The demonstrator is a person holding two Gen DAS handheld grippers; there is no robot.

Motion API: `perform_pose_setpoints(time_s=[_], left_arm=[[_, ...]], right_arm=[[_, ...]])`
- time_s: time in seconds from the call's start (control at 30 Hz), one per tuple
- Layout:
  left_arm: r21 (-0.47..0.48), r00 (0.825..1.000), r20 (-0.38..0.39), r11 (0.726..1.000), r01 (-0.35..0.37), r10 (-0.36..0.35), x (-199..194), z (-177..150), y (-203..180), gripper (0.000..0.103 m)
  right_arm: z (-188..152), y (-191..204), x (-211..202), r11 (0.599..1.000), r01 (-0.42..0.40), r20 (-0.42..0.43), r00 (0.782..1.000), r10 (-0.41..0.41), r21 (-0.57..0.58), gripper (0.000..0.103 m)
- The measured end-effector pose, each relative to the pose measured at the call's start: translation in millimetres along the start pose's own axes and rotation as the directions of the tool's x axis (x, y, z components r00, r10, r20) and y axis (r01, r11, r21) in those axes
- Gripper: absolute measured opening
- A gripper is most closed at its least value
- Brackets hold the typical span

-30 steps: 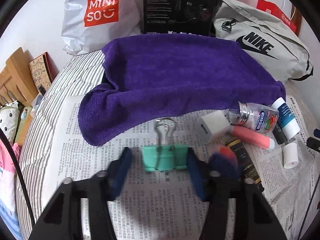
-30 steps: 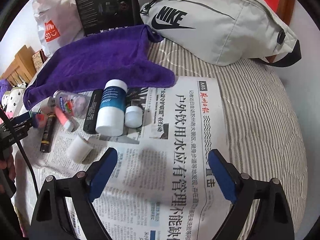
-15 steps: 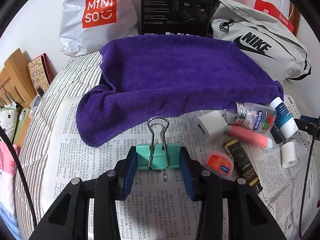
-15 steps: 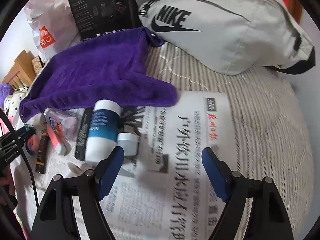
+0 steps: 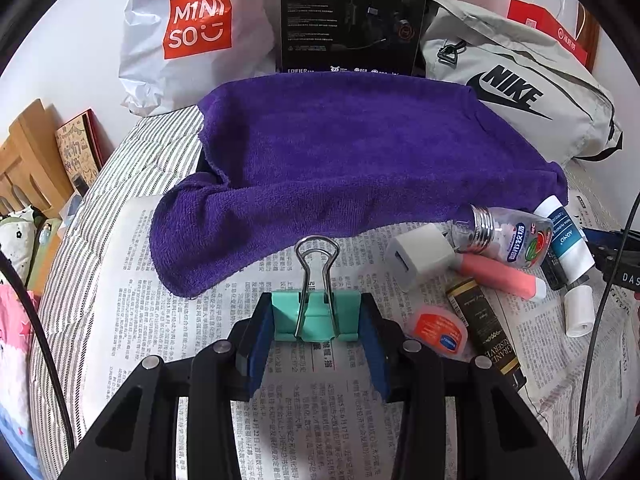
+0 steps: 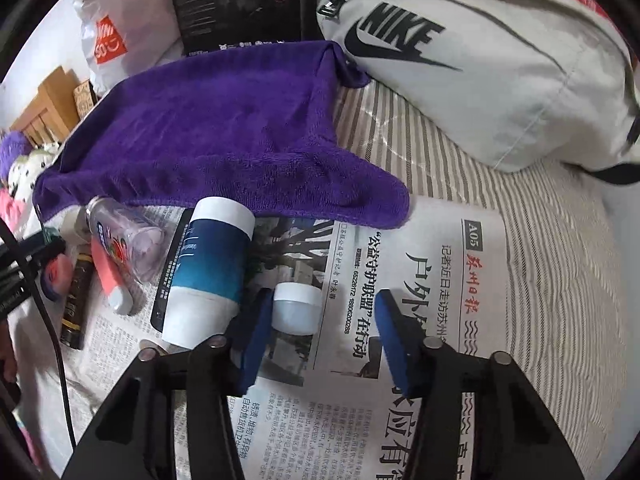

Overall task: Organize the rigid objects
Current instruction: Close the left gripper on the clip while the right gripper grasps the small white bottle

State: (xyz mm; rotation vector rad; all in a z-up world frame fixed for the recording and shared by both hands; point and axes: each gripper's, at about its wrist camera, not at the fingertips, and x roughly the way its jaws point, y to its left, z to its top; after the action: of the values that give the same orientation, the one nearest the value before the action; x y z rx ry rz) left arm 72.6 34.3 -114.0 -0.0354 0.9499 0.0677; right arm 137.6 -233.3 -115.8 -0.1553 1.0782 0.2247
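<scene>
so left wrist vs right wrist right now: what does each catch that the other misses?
Left wrist only: the left gripper shut on the green binder clip, plus the white charger cube.

Right wrist only: the right gripper open around the small white jar, whose left side sits against the left pad, and the right half of the newspaper with big headlines.

Both: purple towel, Nike bag, Miniso bag, black box, clear bottle, pink tube, blue-and-white tube.
</scene>
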Motion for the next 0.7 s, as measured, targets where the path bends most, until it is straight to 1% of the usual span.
perform_pose_setpoints(time_s=[0.17, 0.33, 0.43, 0.53, 0.63, 0.7], left_arm=[[0.000, 1.000, 0.011, 1.000, -0.002, 0.002, -0.4, -0.6, -0.1, 0.040], [0.002, 1.000, 0.027, 1.000, -0.002, 0.002, -1.6, -2.4, -0.3, 0.040], [-0.001, 0.999, 0.040, 1.000, 0.000, 0.000, -2.5, -4.1, 0.3, 0.040], [0.001, 0.999, 0.052, 1.000, 0.001, -0.001, -3.1, -5.0, 0.2, 0.040], [-0.001, 0.998, 0.056, 1.000, 0.004, -0.004, -3.4, -4.6, 0.3, 0.040], [-0.004, 0.998, 0.056, 1.000, 0.009, -0.008, -3.4, -4.7, 1.2, 0.040]], right_arm=[[-3.3, -0.9, -0.9, 1.000, -0.003, 0.029, 1.000, 0.002, 0.017, 0.050], [-10.6, -2.8, -3.9, 0.999, -0.007, 0.081, 0.997, 0.004, 0.031, 0.050], [-12.0, -5.7, -5.4, 0.998, -0.021, 0.096, 0.995, 0.016, 0.051, 0.051], [-16.4, -2.6, -6.9, 0.999, -0.012, 0.131, 0.991, 0.007, 0.034, 0.050], [-21.4, -2.0, -7.9, 0.999, -0.013, 0.173, 0.985, 0.006, 0.042, 0.050], [-21.3, -1.8, -7.7, 0.999, -0.012, 0.173, 0.985, 0.005, 0.041, 0.050]])
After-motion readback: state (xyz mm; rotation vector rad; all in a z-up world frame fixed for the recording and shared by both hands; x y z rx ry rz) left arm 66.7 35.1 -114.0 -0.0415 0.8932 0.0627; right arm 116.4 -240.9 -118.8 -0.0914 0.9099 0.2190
